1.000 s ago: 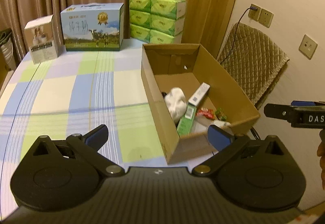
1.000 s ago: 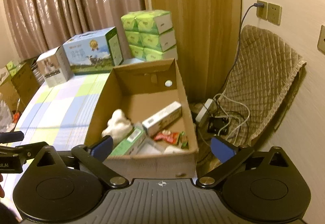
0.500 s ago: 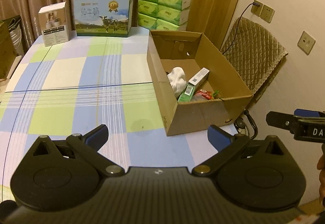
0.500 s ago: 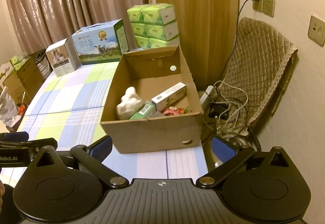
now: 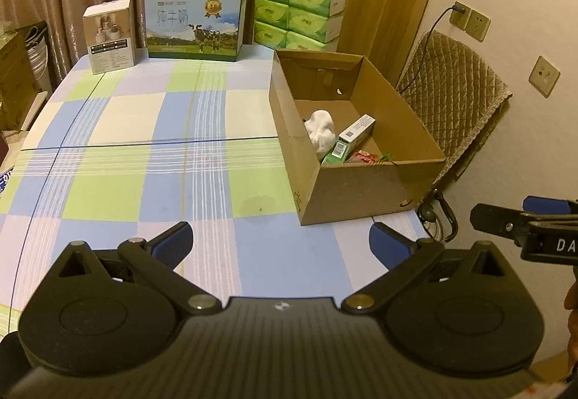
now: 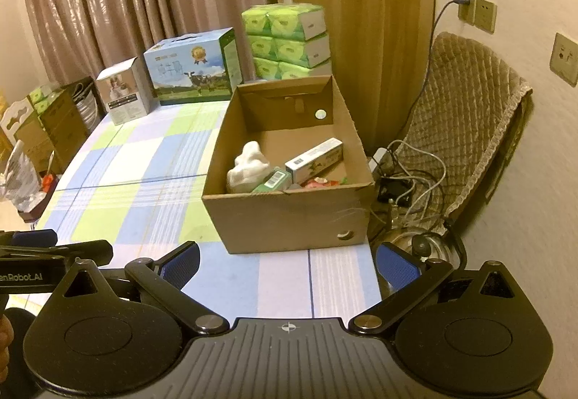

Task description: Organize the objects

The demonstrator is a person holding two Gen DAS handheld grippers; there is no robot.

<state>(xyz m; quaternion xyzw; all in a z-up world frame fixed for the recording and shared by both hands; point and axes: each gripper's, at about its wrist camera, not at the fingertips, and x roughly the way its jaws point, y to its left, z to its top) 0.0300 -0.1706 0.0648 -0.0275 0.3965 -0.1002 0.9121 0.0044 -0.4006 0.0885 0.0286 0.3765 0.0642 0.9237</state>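
An open cardboard box (image 5: 361,189) (image 6: 289,214) stands at the right edge of the checked table (image 5: 144,153) (image 6: 126,182). Inside lie a white crumpled cloth (image 5: 319,129) (image 6: 249,167), a white carton (image 5: 357,129) (image 6: 314,158), a green carton (image 5: 334,153) (image 6: 272,180) and a red wrapper (image 5: 363,157) (image 6: 318,182). My left gripper (image 5: 280,243) hangs open over the table's near part, well short of the box, holding nothing. My right gripper (image 6: 287,260) is open and empty too, just in front of the box's near wall.
At the table's far end stand a blue milk carton case (image 5: 197,23), a small white box (image 5: 110,30) and stacked green tissue packs (image 5: 296,14). A quilted chair (image 6: 466,117), cables (image 6: 408,178) and a kettle (image 6: 419,247) sit right of the table. Boxes (image 6: 47,124) stand at left.
Both grippers have drawn back from the box toward the table's near edge; the box now looks smaller and farther. Both stayed open and empty.
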